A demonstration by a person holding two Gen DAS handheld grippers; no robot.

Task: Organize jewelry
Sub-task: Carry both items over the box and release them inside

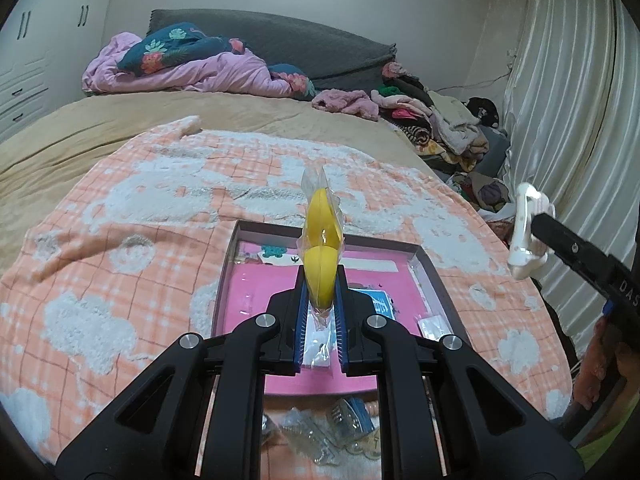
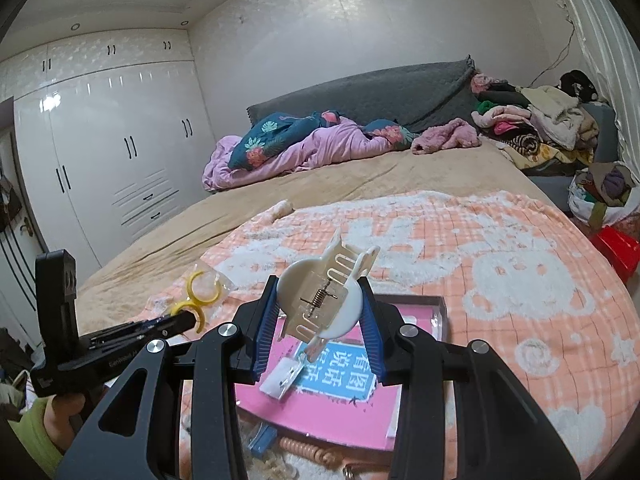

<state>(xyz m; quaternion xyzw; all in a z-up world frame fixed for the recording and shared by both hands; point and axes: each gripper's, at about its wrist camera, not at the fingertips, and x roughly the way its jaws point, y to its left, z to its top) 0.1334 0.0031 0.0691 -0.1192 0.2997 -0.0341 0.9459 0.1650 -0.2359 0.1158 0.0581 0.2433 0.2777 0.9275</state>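
Note:
My left gripper [image 1: 320, 280] is shut on a yellow hoop piece in a clear plastic bag [image 1: 322, 248] and holds it above an open box with a pink lining [image 1: 280, 376]. It also shows in the right wrist view [image 2: 202, 292]. My right gripper [image 2: 320, 300] is shut on a white hair claw clip [image 2: 324, 300], held above the same box [image 2: 438, 312]. The clip also shows at the right of the left wrist view [image 1: 526, 236]. A small white card [image 2: 282, 378] and a blue printed card [image 2: 340, 376] lie in the box.
The box sits on an orange and white checked blanket [image 1: 132, 248] on a bed. Clear bags with small items [image 1: 320, 432] and a coiled peach hair tie [image 2: 304, 452] lie in front of the box. A pile of clothes [image 2: 536, 128] is at the far right; wardrobes [image 2: 120, 152] stand at the left.

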